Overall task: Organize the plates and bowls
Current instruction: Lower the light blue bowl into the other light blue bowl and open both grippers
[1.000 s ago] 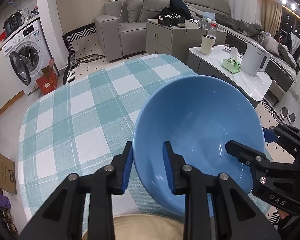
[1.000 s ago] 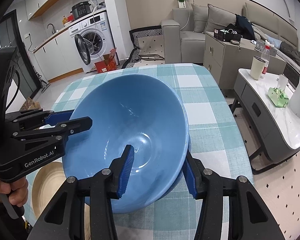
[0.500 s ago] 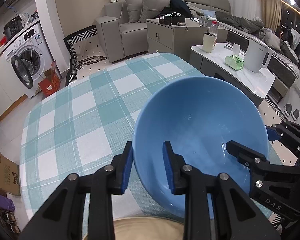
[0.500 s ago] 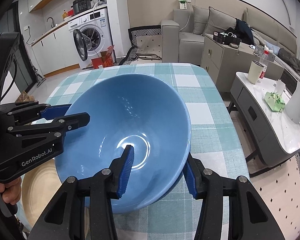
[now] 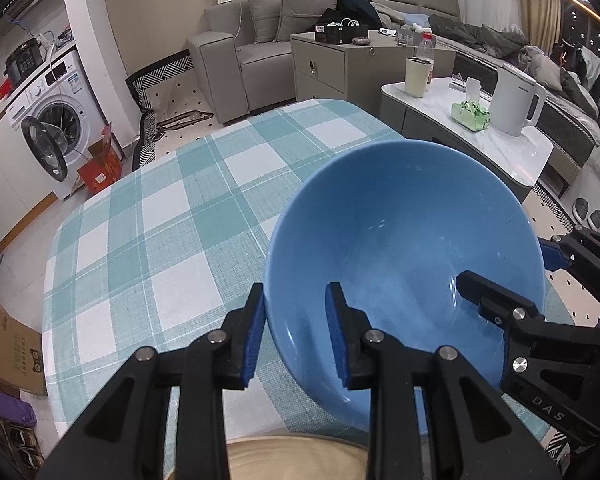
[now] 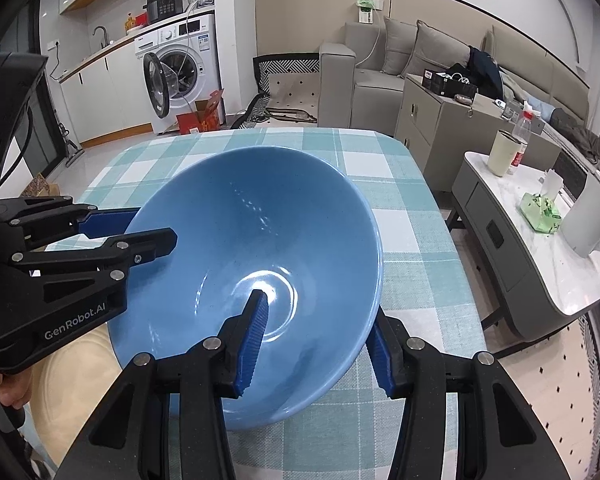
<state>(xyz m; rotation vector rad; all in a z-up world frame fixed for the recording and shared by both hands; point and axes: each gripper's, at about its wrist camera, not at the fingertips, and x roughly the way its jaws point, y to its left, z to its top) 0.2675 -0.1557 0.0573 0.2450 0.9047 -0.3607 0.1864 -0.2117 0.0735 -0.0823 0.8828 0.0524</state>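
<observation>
A large blue bowl (image 5: 408,248) is held above the checked table (image 5: 160,232) by both grippers. My left gripper (image 5: 296,340) is shut on the bowl's left rim, one finger inside and one outside. My right gripper (image 6: 316,340) is shut on the bowl's (image 6: 260,240) right rim in the same way. Each gripper shows in the other's view, the left one (image 6: 112,236) and the right one (image 5: 540,292). A beige plate (image 5: 292,460) lies below the bowl at the near table edge and shows in the right wrist view (image 6: 76,372) too.
The teal and white checked cloth (image 6: 380,168) covers the table. A low white side table (image 6: 540,248) with a kettle, cup and tissue pack stands to the right. A sofa, cabinet and washing machine (image 6: 180,72) stand beyond.
The bowl has tilted flatter and risen slightly, both grippers still holding it. The plate below shows a little less in the left wrist view.
</observation>
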